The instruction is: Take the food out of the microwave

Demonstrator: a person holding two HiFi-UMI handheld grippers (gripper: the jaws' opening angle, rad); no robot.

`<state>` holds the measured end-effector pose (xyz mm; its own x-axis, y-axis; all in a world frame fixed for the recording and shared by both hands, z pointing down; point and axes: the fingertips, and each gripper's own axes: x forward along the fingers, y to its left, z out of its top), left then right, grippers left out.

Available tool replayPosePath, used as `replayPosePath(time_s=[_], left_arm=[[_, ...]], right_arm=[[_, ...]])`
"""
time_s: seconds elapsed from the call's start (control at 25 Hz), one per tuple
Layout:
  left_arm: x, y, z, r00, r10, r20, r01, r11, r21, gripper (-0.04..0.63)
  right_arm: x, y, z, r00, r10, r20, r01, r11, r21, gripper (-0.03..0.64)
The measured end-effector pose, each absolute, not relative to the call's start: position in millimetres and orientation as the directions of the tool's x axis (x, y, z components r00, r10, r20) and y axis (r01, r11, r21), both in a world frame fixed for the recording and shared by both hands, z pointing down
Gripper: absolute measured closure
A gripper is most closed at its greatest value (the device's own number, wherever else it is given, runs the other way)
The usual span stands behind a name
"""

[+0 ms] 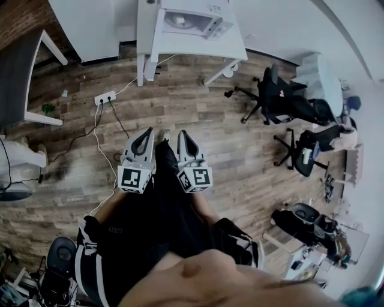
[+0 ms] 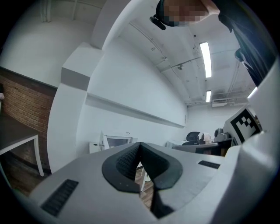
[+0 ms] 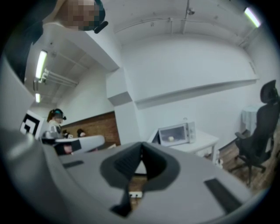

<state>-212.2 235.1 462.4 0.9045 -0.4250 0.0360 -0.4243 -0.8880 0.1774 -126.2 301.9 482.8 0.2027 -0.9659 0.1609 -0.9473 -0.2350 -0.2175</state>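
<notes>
A white microwave (image 1: pixel 193 18) stands on a white table (image 1: pixel 180 45) across the room, its door swung open. In the right gripper view the microwave (image 3: pixel 177 133) shows a small pale piece of food (image 3: pixel 170 138) inside. The left gripper view shows the microwave (image 2: pixel 117 141) only small and far off. I hold both grippers side by side in front of me over the wooden floor, well short of the table. The left gripper (image 1: pixel 146 134) (image 2: pixel 139 151) is shut and empty. The right gripper (image 1: pixel 183 135) (image 3: pixel 141 153) is shut and empty too.
A power strip (image 1: pixel 105 98) and cables lie on the floor between me and the table. Black office chairs (image 1: pixel 279 99) stand to the right. A dark table (image 1: pixel 18 78) stands at the left by a brick wall. People sit at a desk (image 3: pixel 74 142) far off.
</notes>
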Motion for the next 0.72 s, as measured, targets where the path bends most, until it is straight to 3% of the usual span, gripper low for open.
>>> replayPosePath(time_s=[0.72], left_arm=[[-17.7,150.5,450.7,0.853,-0.517,0.066,-0.52,-0.836,0.174,0.565]], right_arm=[[79.4,202.0,491.8,0.07,-0.987,0.147,-0.971,-0.101,-0.218,0.586]])
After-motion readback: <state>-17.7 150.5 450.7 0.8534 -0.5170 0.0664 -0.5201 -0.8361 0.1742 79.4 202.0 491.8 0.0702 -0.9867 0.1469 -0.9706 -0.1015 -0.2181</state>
